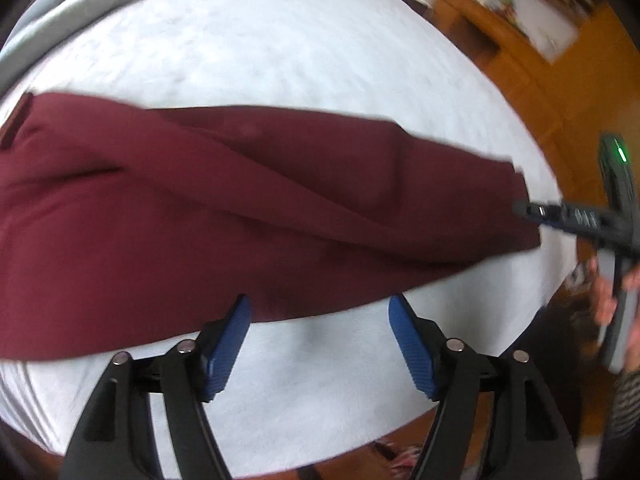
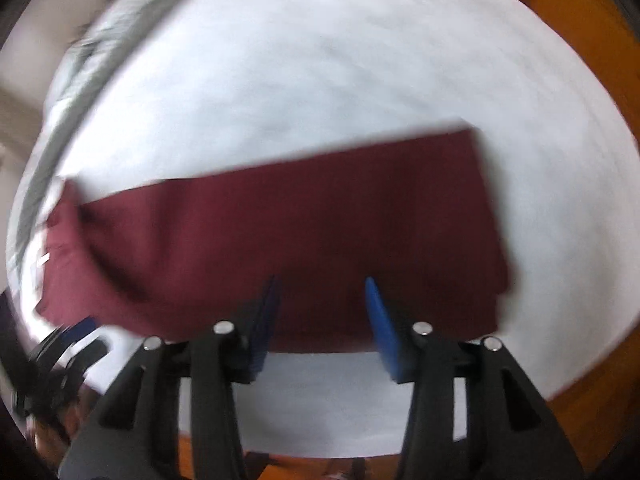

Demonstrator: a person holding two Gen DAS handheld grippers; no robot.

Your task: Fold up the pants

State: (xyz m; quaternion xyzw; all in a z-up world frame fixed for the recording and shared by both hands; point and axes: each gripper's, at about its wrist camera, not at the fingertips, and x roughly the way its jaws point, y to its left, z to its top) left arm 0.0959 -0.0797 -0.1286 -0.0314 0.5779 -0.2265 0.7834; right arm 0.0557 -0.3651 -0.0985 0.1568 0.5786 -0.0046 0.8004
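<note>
Dark red pants [image 1: 224,216] lie flat across a white bed [image 1: 280,60], folded lengthwise, waistband at the left and leg ends at the right. My left gripper [image 1: 320,312] hovers over their near edge, blue pads wide apart, nothing between them. The right gripper's body [image 1: 576,216] shows at the far right, held by a hand, beside the leg ends. In the right wrist view the pants [image 2: 320,220] stretch from left to a square hem end at the right. My right gripper [image 2: 320,292] stands open above the near edge, holding nothing.
A grey blanket [image 1: 80,4] lies along the bed's far left edge. Wooden floor [image 1: 540,92] borders the bed on the right and front. The left gripper [image 2: 68,344] appears at the lower left of the right wrist view. Both views are motion-blurred.
</note>
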